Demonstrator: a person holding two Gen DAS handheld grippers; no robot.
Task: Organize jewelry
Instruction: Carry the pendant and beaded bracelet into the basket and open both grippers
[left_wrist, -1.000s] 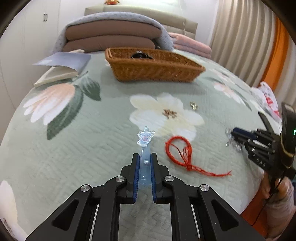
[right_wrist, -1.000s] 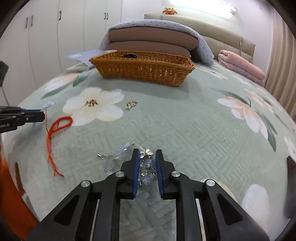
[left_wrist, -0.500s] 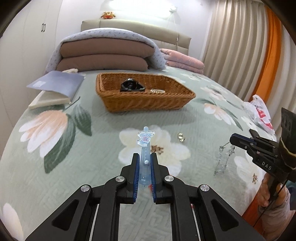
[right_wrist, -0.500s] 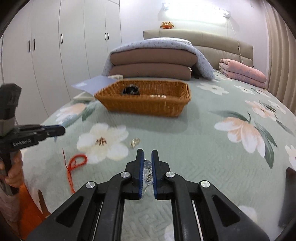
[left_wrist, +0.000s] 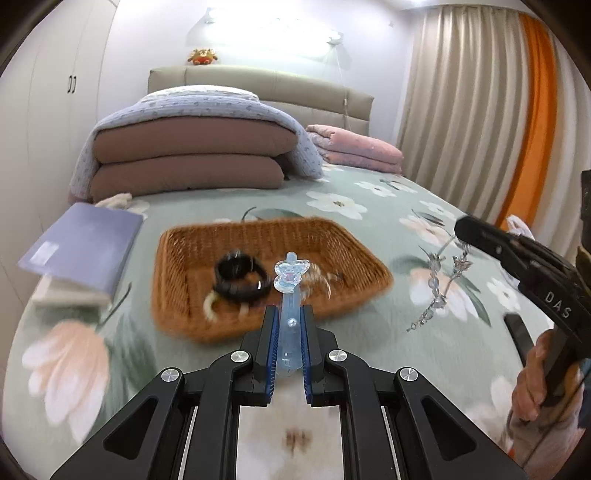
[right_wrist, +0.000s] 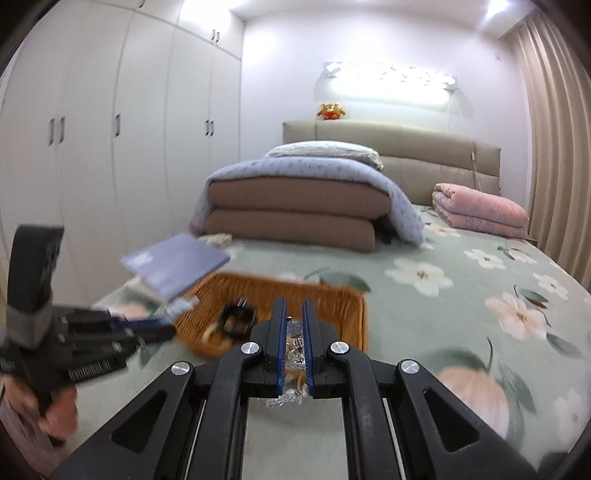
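My left gripper (left_wrist: 288, 317) is shut on a clear blue hair clip (left_wrist: 290, 295) whose butterfly end sticks out over the near side of the wicker basket (left_wrist: 184, 258). In the basket lie a black bracelet (left_wrist: 240, 275) and other small pieces, blurred. My right gripper (right_wrist: 294, 314) is shut on a crystal chain (right_wrist: 295, 343); in the left wrist view that chain (left_wrist: 436, 288) dangles from the right gripper (left_wrist: 465, 227) above the bedspread, right of the basket. From the right wrist view the basket (right_wrist: 347, 314) lies just beyond the fingertips, and the left gripper (right_wrist: 162, 326) with the clip comes in from the left.
Flowered green bedspread (left_wrist: 388, 206) covers the bed. A blue book (left_wrist: 85, 247) lies left of the basket. Folded brown bedding under a blue blanket (left_wrist: 192, 158) and a pink blanket (left_wrist: 354, 151) sit at the headboard. Wardrobes (right_wrist: 110, 147) stand left, curtains (left_wrist: 472, 110) right.
Both grippers have risen from the bedspread and moved toward the basket. The right one shut on the crystal chain and lifted it. The red string has dropped out of view.
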